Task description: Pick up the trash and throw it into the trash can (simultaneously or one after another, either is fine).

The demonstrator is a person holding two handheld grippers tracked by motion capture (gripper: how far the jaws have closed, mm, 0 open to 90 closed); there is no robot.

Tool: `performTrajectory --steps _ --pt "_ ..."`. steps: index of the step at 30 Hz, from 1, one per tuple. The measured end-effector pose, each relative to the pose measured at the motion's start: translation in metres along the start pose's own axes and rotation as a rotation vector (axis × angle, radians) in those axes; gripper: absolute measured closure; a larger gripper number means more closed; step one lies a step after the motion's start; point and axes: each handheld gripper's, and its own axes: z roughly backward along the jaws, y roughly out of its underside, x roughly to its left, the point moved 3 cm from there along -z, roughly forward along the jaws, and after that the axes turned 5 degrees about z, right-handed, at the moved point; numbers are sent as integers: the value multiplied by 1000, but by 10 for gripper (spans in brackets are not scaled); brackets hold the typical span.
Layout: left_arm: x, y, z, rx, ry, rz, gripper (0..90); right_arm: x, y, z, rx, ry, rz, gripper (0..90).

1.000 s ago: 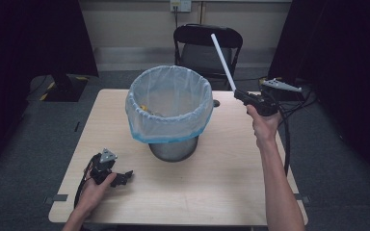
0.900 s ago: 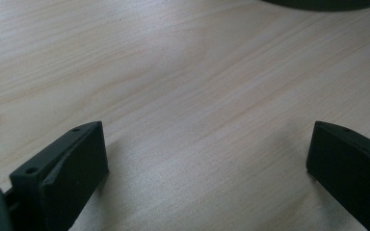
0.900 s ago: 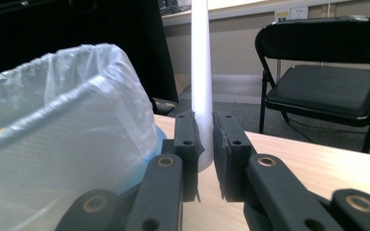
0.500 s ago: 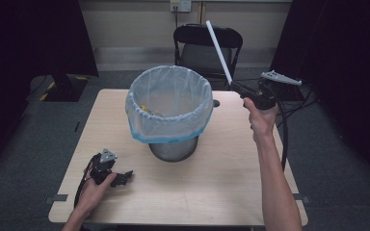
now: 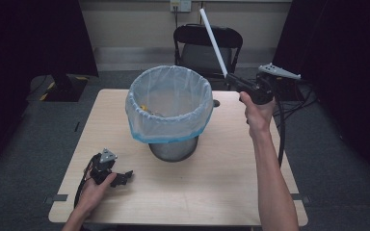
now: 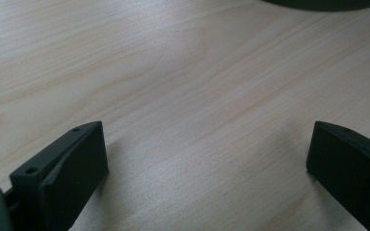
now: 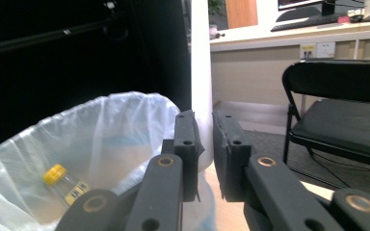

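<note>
Plainly, the long white tube point(image 5: 213, 42), smooth, straight and round in section, stands up at a slant from the right gripper point(image 5: 234, 82), whose black jaws are clenched on its lower end. In the right gripper view the tube point(image 7: 200, 72) rises as a matt white column between the two flat, screw-studded pads point(image 7: 189, 139), which press on it from both sides. The tube is held in the air beside the far right rim of the round grey metal bin point(image 5: 172, 148), lined with a thin, crinkled, translucent pale-blue plastic bag point(image 5: 168, 113) folded down over the rim. Inside the bag lies a small clear bottle with a yellow cap point(image 7: 65, 184), on its side near the bottom.

The bin stands on the pale wooden table point(image 5: 221, 168), its top smooth with fine straight grain. The left gripper point(image 5: 123, 177) rests low on the near left part of that table, well apart from the bin; its jaws are spread wide with only bare wood between them. Behind the table is a black folding chair point(image 5: 207, 48) with a padded seat.
</note>
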Motion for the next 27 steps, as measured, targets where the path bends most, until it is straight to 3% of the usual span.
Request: performTrajectory --steps 16,27 --pt "0 0 0 0 0 0 1 35 -19 -17 -35 -99 27 813" --pt "0 0 0 0 0 0 1 67 -22 -39 -15 -178 40 813"
